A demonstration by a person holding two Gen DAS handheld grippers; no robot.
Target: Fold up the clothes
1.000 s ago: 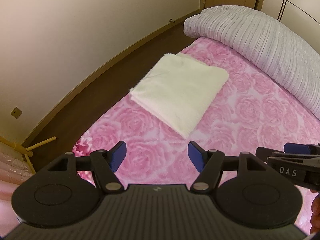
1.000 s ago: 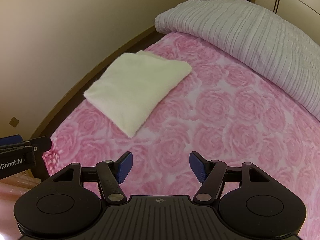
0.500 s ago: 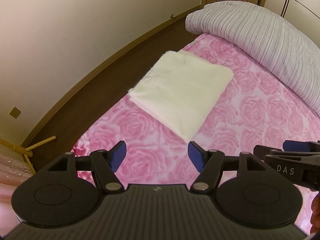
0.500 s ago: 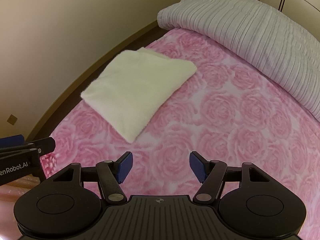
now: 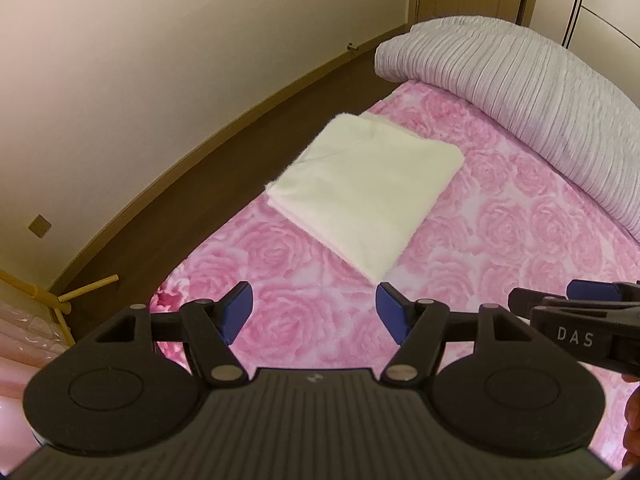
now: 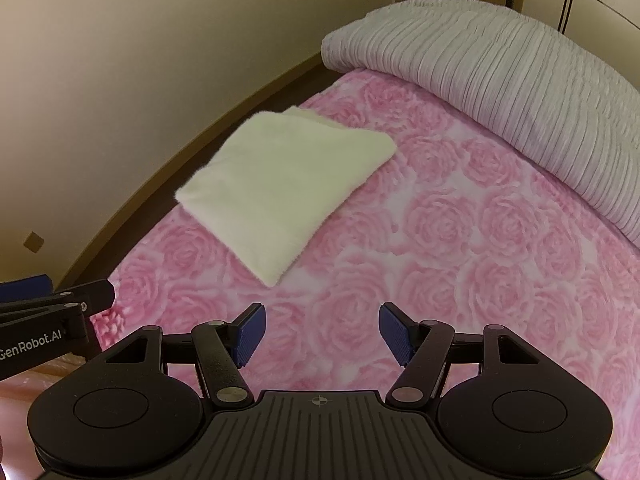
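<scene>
Over the last second we draw both spread, empty grippers, left gripper (image 5: 314, 312) and right gripper (image 6: 320, 334), back from the cream garment (image 5: 368, 190), which lies folded flat on the pink bedspread (image 6: 460, 260), so folding looks finished.

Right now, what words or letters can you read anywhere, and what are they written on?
"DAS" on the right gripper, seen from the left wrist camera.
"GenRobot.AI" on the left gripper, seen from the right wrist camera; its first letter is cut off at the picture's edge.
The small logo marks on each camera's own gripper body are symbols, not words.
Nothing else has writing.
</scene>
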